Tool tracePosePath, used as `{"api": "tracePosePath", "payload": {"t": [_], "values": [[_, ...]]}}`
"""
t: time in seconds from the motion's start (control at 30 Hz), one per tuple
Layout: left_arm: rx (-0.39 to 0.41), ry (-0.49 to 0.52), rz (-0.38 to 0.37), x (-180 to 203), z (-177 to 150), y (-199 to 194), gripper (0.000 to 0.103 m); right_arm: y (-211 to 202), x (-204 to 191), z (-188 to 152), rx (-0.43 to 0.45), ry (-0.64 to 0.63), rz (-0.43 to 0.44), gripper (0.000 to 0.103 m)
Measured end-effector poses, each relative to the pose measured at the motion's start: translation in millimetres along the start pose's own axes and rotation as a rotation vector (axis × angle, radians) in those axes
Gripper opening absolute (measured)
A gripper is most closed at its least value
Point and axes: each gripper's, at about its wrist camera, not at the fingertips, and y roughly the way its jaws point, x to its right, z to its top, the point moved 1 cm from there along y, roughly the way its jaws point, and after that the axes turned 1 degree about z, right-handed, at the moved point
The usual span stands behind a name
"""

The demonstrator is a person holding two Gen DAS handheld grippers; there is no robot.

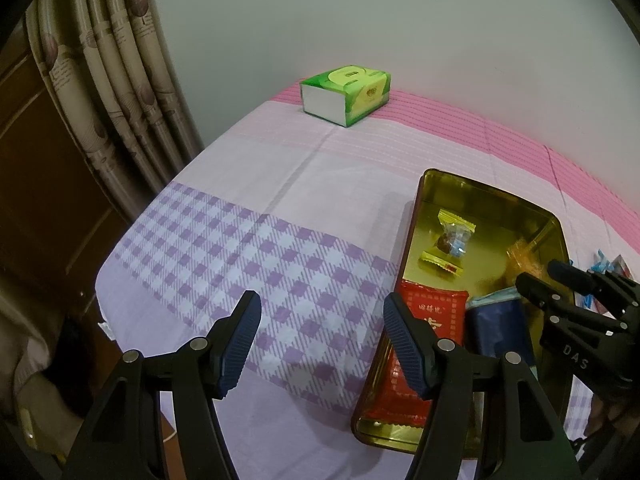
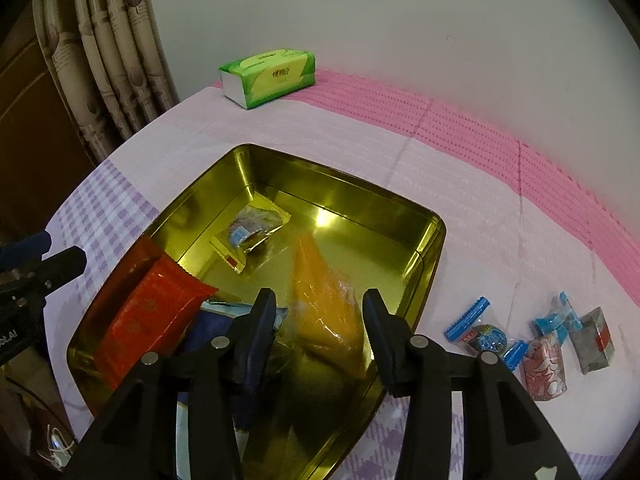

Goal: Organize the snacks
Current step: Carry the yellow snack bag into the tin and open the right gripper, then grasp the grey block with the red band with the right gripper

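A gold tin tray sits on the checked tablecloth; it also shows in the left wrist view. In it lie a red packet, a dark blue packet, a clear yellow-edged candy and an orange snack bag. My right gripper is open over the tray with the orange bag between its fingers, blurred; I cannot tell if they touch it. My left gripper is open and empty above the cloth, left of the tray. Several wrapped candies lie on the cloth right of the tray.
A green tissue pack lies at the far edge by the wall. A curtain hangs at the left, beyond the table's left edge. A pink striped band of cloth runs along the wall.
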Motion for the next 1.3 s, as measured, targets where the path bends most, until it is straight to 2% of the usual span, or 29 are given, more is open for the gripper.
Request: {"api": "tracePosePath", "payload": {"t": [0.33, 0.53, 0.73, 0.97, 1.03, 1.17, 1.3], "values": [[0.001, 0.005, 0.002, 2, -1, -1, 0.065, -17, 8, 1, 0.037, 0.023, 0.01, 0.044], [0.001, 0.007, 0.002, 2, -1, -1, 0.065, -44, 36, -1, 0.089, 0.075, 0.011, 0.044], [0.0, 0.014, 0.002, 4, -1, -1, 0.065, -68, 95, -8, 0.117, 0.123, -0.071, 0.046], [-0.004, 0.042, 0.012, 6, -1, 1, 0.065, -81, 188, -31, 0.085, 0.21, -0.181, 0.046], [-0.018, 0.038, -0.008, 5, -1, 2, 0.065, -81, 208, -38, 0.072, 0.223, -0.198, 0.046], [-0.013, 0.028, -0.026, 3, 2, 2, 0.065, -79, 237, -48, 0.052, 0.21, -0.203, 0.05], [-0.023, 0.025, -0.025, 2, 3, 4, 0.065, -70, 248, -56, 0.022, 0.156, -0.204, 0.053]]}}
